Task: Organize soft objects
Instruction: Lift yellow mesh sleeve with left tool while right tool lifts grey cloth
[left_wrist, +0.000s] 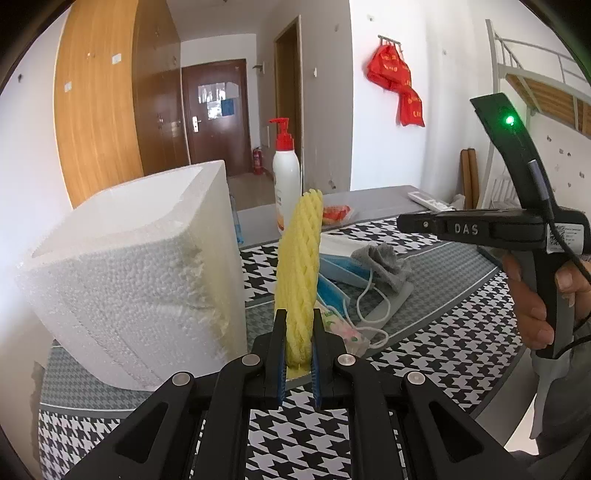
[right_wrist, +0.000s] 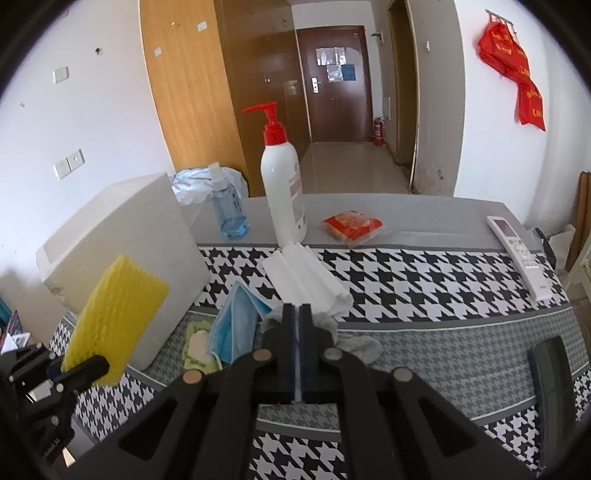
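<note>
My left gripper (left_wrist: 299, 314) is shut on a yellow foam net sleeve (left_wrist: 299, 258) that stands upright beside the white styrofoam box (left_wrist: 129, 277). The right wrist view shows the same sleeve (right_wrist: 114, 314) held in front of the box (right_wrist: 122, 236). My right gripper (right_wrist: 297, 308) is shut, and I see nothing between its pads. It hovers over a pile of blue face masks (right_wrist: 236, 325), a grey cloth (right_wrist: 358, 345) and a folded white foam sheet (right_wrist: 306, 277). In the left wrist view the right gripper (left_wrist: 402, 221) hangs above the grey cloth (left_wrist: 380, 266), held by a hand.
On the houndstooth tablecloth (right_wrist: 424, 273) stand a white pump bottle (right_wrist: 282, 192) and a blue spray bottle (right_wrist: 227, 206). A red packet (right_wrist: 351, 225) and a remote (right_wrist: 521, 254) lie farther right, and a green tissue pack (right_wrist: 197, 347) lies by the masks. A black object (right_wrist: 554, 376) sits near right.
</note>
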